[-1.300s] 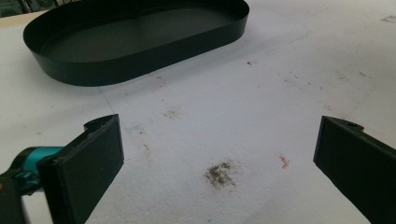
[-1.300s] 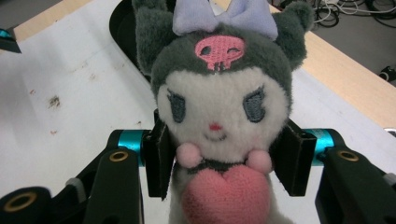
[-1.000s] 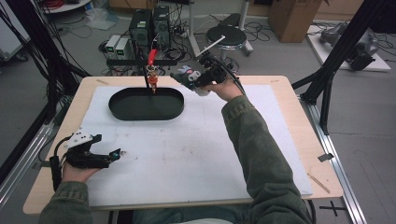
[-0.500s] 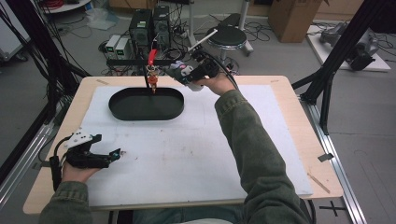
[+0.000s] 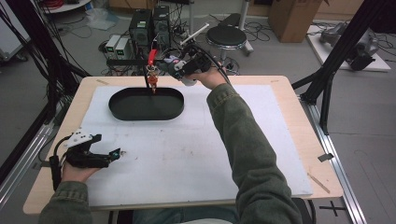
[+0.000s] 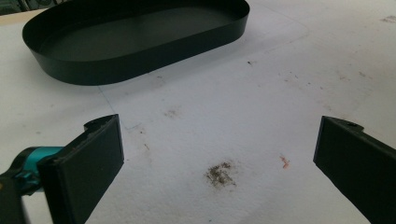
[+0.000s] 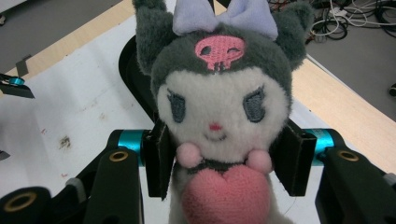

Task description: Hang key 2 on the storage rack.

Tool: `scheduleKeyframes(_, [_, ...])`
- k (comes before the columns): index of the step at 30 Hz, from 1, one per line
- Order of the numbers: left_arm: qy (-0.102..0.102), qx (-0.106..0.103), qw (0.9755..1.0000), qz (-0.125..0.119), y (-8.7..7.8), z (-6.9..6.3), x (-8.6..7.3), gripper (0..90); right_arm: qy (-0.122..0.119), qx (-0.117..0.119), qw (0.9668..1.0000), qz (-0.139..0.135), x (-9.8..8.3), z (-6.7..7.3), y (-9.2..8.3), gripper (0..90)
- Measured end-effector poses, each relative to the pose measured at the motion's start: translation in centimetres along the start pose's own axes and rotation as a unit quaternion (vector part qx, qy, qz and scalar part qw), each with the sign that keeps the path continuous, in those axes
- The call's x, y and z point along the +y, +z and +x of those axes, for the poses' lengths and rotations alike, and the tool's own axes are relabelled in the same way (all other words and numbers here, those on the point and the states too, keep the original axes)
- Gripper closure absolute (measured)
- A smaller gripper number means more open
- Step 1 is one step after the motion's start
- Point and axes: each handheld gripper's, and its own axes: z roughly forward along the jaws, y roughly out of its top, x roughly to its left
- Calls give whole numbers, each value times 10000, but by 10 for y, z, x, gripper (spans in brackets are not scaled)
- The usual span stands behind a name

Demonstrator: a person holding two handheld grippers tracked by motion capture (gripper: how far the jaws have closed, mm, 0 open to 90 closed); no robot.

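I hold a plush toy (image 7: 219, 116) in the right gripper (image 7: 224, 163). Both pads press on its sides at the level of its lower face, so the jaws stand narrow around the toy and carry its full weight. In the high view the right gripper (image 5: 180, 65) sits at 12 o'clock on the table, above the far rim of the black oval tray (image 5: 145, 103). What hangs beneath it there is small and partly red; I cannot resolve it further from that view.

Step in hand, as I judge it: transfer of the toy over the tray, prior to placement or just after pickup. I cannot tell which from this moment alone.

Next move, if placement is intended:
1. Bring the toy inward over the tray floor, clear of the wall.
2. Lower until the toy rests on the floor.
3. Release only then, since the soft body may tip.

Containers: 1 tray. In the left gripper view the tray (image 6: 140, 42) has a bare floor, with nothing lying in it.

The left gripper (image 5: 100, 154) rests at 8 o'clock on the white mat (image 5: 187, 154). Its jaws stand wide with nothing between them.
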Motion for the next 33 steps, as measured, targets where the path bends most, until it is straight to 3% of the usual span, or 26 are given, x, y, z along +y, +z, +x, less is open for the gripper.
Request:
scheduleKeyframes(11, [17,14,10000,19,0,0,0,21,230,88,9996,-165,6,-3,8,468])
scheduleKeyframes(25, [33,0,10000,26,0,1,0,20,690,-27,9971,-309,7,-13,15,461])
scheduleKeyframes(29, [22,-1,10000,27,0,1,0,21,716,-50,9968,-349,6,-16,16,458])
scheduleKeyframes(33, [13,-12,10000,25,0,1,0,21,896,30,9955,-296,4,-19,16,407])
